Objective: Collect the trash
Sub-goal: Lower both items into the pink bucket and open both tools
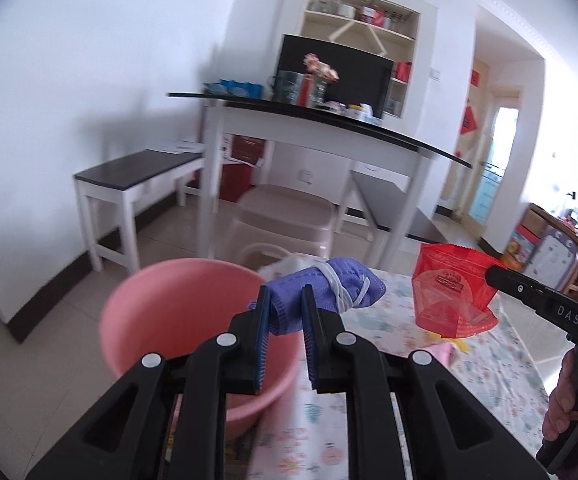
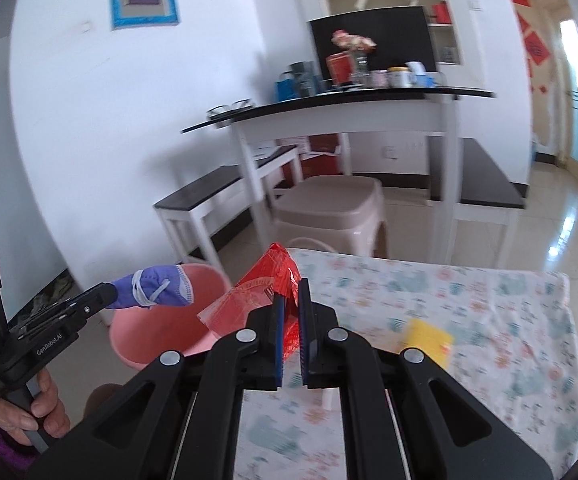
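white walls (image 1: 89, 60), tiled floor (image 1: 169, 248) (glossy)

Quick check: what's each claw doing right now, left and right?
Left claw: closed on the rolled purple face mask.
Right claw: closed on the red plastic wrapper.

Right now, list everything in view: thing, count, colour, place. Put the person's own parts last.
face mask: one, purple with white straps, rolled, held above the bucket
wrapper: one, red see-through, held over the table's near-left part
bucket: one, pink, on the floor beside the table
tablecloth: one, white floral, covering the table
yellow item: one, blurred, lying on the tablecloth
stool: at least one, beige plastic, beyond the table
side table: one, white with black top, against the wall, cluttered
benches: two, white with dark tops, flanking the side table
left gripper: black, blue fingers shut on the face mask
right gripper: black, fingers shut on the wrapper
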`<state>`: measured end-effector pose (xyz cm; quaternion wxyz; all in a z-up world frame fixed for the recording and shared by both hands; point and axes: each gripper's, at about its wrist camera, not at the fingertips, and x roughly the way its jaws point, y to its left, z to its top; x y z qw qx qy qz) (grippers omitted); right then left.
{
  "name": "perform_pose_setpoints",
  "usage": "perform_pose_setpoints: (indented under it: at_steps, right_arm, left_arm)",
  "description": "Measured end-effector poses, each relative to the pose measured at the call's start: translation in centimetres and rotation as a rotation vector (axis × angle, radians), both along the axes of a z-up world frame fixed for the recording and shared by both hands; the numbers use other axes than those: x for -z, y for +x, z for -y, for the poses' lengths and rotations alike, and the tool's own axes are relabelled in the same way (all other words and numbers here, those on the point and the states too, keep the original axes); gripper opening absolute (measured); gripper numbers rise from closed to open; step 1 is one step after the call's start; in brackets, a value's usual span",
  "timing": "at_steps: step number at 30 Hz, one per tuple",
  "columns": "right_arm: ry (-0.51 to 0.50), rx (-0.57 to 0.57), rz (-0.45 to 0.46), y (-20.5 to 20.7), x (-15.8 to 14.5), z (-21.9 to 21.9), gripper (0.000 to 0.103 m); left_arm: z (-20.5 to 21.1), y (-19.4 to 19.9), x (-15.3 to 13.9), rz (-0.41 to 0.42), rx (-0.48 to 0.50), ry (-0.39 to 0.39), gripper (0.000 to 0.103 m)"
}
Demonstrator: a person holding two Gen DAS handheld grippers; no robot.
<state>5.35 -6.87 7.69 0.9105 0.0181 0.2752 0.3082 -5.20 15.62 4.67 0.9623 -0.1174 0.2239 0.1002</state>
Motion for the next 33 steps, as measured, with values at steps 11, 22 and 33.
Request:
perform_pose_setpoints:
  at_steps: [11, 22, 33]
  right_arm:
    - [-0.032, -0.172, -0.03, 0.5, 1.7, -10.2, 0.006]
    - [-0.098, -0.235, -0.099, 0.3, 5.5, -16.1, 0.006]
    - [-0.12, -0.259, -0.154, 0.0, 7.4, -17.3, 0.007]
  left_arm:
    - [-5.3, -2.1, 2.6, -0.068, -0.128, -0.008, 0.014]
    - [-8.4, -2.5, 6.2, -0.17, -0.202, -0.049, 0.014]
    - [-8.8, -2.0, 7.2, -0.218, -0.218, -0.038, 0.016]
